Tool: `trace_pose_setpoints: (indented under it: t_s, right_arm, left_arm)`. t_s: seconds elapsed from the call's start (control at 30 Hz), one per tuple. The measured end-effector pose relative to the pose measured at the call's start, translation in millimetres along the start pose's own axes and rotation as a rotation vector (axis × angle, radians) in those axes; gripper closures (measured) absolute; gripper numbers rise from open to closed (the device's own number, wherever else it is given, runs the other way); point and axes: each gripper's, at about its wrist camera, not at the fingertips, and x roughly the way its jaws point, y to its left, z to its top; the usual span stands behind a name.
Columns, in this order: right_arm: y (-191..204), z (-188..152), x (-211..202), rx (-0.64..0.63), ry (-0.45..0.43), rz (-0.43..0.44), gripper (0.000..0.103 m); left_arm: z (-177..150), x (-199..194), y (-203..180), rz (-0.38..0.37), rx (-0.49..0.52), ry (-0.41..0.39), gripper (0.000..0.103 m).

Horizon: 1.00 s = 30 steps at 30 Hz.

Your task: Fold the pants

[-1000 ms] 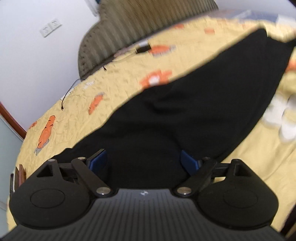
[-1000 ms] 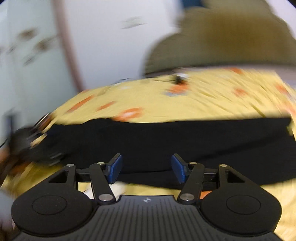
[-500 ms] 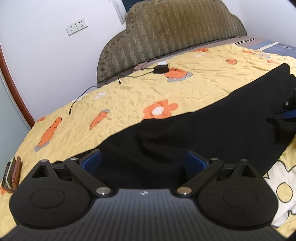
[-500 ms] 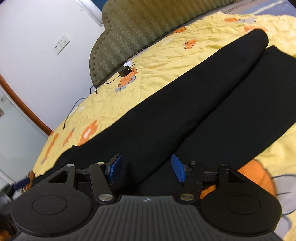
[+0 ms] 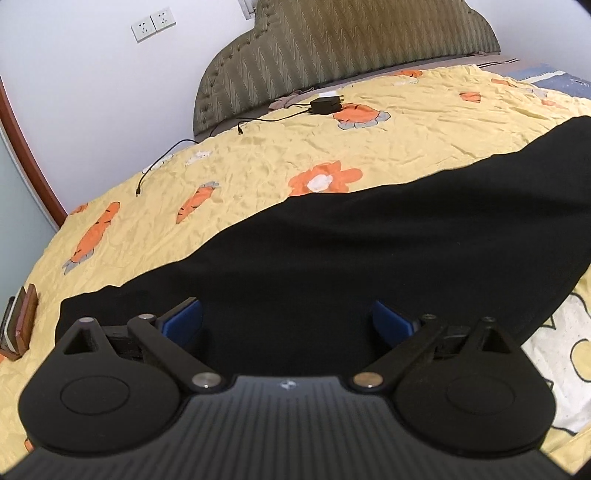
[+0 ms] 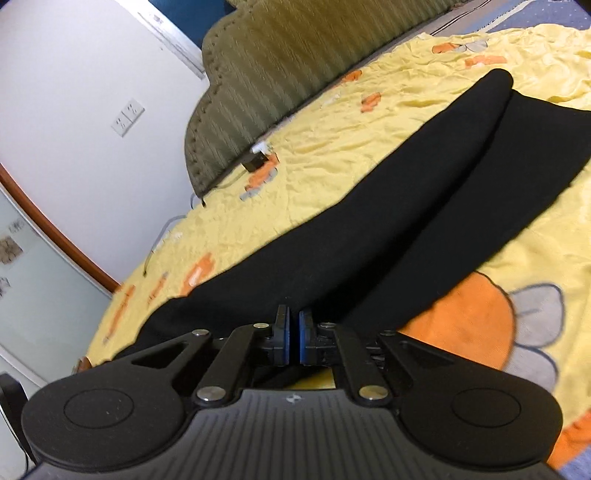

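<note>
Black pants (image 5: 369, 251) lie spread flat on a yellow bedspread with orange prints. In the right wrist view the pants (image 6: 388, 206) show two legs side by side that run away toward the far right. My left gripper (image 5: 288, 321) is open, its blue pads wide apart just above the cloth near the pants' left end. My right gripper (image 6: 294, 332) is shut at the pants' near edge, where the two legs meet; the pads are almost together and whether cloth sits between them is hidden.
A black charger (image 5: 325, 104) with its cable lies on the bedspread (image 5: 258, 162) near the olive headboard (image 5: 351, 48). A wooden object (image 5: 22, 325) stands at the bed's left edge. A wall with sockets (image 5: 153, 24) is behind.
My right gripper has closed from open to shut at the pants' near edge. Both cameras have steadied; the left gripper stays open over the cloth.
</note>
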Motion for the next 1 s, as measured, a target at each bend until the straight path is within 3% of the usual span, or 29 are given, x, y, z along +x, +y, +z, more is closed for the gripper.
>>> trace_pose_setpoints:
  t_s: [0.1, 0.27, 0.4, 0.67, 0.73, 0.9, 1.0]
  right_arm:
    - [-7, -4, 7, 0.01, 0.025, -0.021, 0.097]
    - [-25, 3, 4, 0.069, 0.012, 0.022, 0.095]
    - [-62, 27, 0, 0.219, -0.057, 0.004, 0.095]
    - [-135, 81, 11, 0.45, -0.174, -0.109, 0.095]
    - [-135, 88, 13, 0.438, -0.189, -0.14, 0.094]
    - [-111, 95, -4, 0.254, -0.273, -0.2, 0.097]
    - [-90, 102, -14, 0.109, -0.318, -0.308, 0.097]
  left_arm:
    - [6, -2, -5, -0.016, 0.004, -0.015, 0.005]
    - [27, -4, -34, -0.087, 0.015, -0.048, 0.004]
    - [39, -2, -73, -0.079, 0.091, -0.088, 0.004]
    - [39, 8, -115, -0.09, 0.172, -0.069, 0.004]
    - [36, 11, -119, -0.094, 0.185, -0.052, 0.004]
    - [29, 13, -124, -0.083, 0.206, -0.059, 0.003]
    - [28, 15, -122, -0.093, 0.196, -0.053, 0.002]
